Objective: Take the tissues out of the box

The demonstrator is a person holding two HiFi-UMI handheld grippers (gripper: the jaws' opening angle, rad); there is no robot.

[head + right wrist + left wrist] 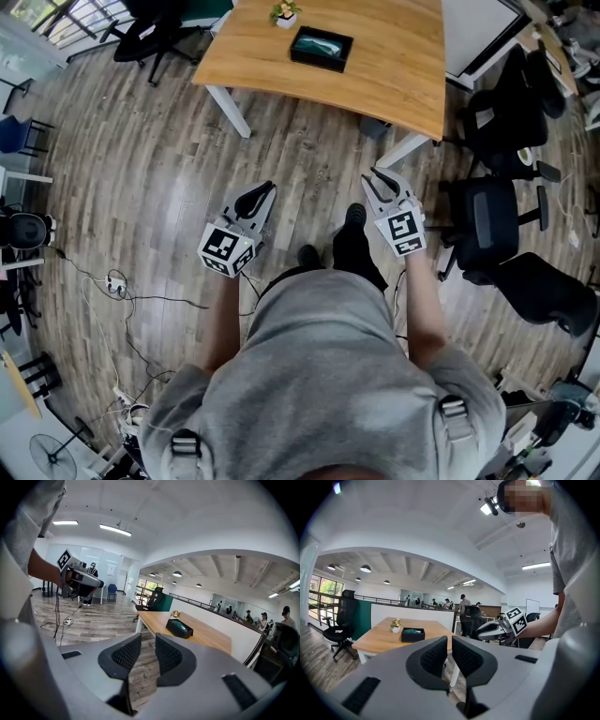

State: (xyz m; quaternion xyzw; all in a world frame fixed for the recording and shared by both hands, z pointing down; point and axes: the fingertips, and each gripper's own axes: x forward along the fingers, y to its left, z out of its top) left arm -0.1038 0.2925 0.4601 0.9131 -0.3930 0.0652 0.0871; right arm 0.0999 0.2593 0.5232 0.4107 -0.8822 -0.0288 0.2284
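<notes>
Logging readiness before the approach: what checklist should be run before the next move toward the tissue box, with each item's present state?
1. Tissue box in sight on the table: ok.
2. Tissue showing at its opening: cannot tell, too small in these views.
3. Left gripper empty: ok, fingers almost together, nothing between.
4. Right gripper empty: ok, fingers slightly apart, nothing between.
5. Box within reach: not ok, both grippers hang over the floor, short of the table.
6. Small plant clear of the box: ok, beside it, apart.
</notes>
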